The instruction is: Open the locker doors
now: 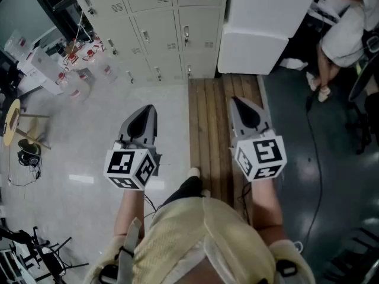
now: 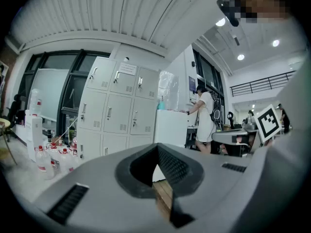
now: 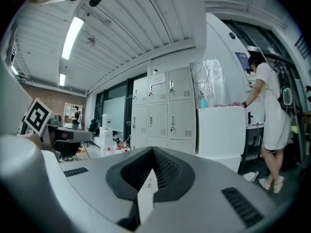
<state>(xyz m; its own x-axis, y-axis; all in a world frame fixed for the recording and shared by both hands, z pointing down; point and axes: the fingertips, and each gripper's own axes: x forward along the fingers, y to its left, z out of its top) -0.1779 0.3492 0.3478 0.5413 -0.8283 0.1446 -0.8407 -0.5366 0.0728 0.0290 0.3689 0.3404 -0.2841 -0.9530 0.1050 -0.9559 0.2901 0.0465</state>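
Lockers (image 1: 160, 28) stand at twelve o'clock, doors closed, well apart from both grippers. Left gripper (image 1: 149, 110) and right gripper (image 1: 238, 103) are clenched on nothing. Doors look like light, stiff sheet metal, probably best pulled by their small handles (image 1: 145, 36).

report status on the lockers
Left tool and right tool shut, empty. Lockers closed, not yet reached. White cabinet stands at their right.
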